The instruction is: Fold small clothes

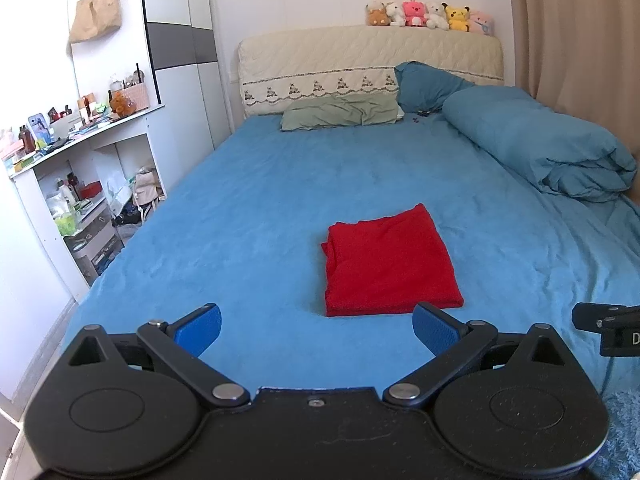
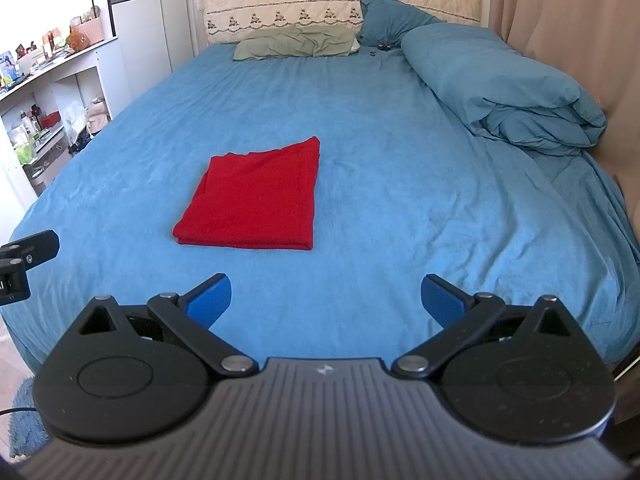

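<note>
Left hand-held gripper: blue-padded fingers spread wide, empty, held over the near edge of the bed. Right hand-held gripper: fingers likewise spread, empty, beside the left one at the foot of the bed.

Bed: covered in a blue sheet, lightly wrinkled.

Red garment: folded into a flat, near-square packet, lying on the sheet just beyond both grippers, apart from their fingers, in the near half of the bed.

Blue duvet: bundled along the right side of the bed.

Green pillow and blue pillow: at the head, against the cream quilted headboard.

Plush toys: a row on top of the headboard.

White shelf unit: left of the bed, cluttered with small items.
</note>
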A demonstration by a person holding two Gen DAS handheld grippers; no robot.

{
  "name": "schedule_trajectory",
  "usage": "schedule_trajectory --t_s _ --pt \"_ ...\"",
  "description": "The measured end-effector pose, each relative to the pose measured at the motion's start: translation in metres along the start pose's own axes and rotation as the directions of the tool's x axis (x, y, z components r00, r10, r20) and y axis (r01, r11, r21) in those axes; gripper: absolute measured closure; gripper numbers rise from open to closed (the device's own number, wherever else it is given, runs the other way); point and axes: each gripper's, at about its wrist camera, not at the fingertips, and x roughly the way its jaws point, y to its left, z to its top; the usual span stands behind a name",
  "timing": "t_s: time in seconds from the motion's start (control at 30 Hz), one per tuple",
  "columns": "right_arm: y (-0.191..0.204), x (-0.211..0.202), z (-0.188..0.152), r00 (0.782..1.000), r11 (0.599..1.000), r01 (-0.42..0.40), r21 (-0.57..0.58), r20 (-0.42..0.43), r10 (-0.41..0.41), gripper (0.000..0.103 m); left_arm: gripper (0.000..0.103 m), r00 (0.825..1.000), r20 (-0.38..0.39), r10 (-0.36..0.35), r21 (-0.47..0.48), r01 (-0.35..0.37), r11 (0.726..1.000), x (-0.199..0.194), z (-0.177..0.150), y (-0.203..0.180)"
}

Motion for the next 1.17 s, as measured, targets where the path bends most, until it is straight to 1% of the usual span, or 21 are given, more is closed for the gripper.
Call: schedule_trajectory --t_s 0.5,0.77,0.93,1.17 --pt "0.0042 -0.0025 0.0005 1.000 1.000 0.001 0.003 0.004 -0.001 0.000 0.000 1.000 0.005 0.002 0.000 -0.002 1.000 -0.0005 -0.0002 0.0008" --pt "0.0055 -0.0031 0.0010 1.000 1.000 0.001 0.003 0.004 -0.001 0.000 0.000 0.999 0.023 0.028 0.017 -0.028 0.999 -0.0012 0.0019 -0.0009" --pt "0.0047 -0.0025 0.0011 1.000 1.000 0.002 0.003 0.004 -0.002 0.000 0.000 1.000 0.014 0.008 0.001 -0.008 1.000 0.0010 0.0014 0.0022" --pt "0.0055 -0.0024 0.0021 1.000 1.000 0.002 0.004 0.002 -0.002 0.000 0.000 1.000 0.006 -0.001 -0.011 0.001 1.000 0.0040 0.0008 0.0014"
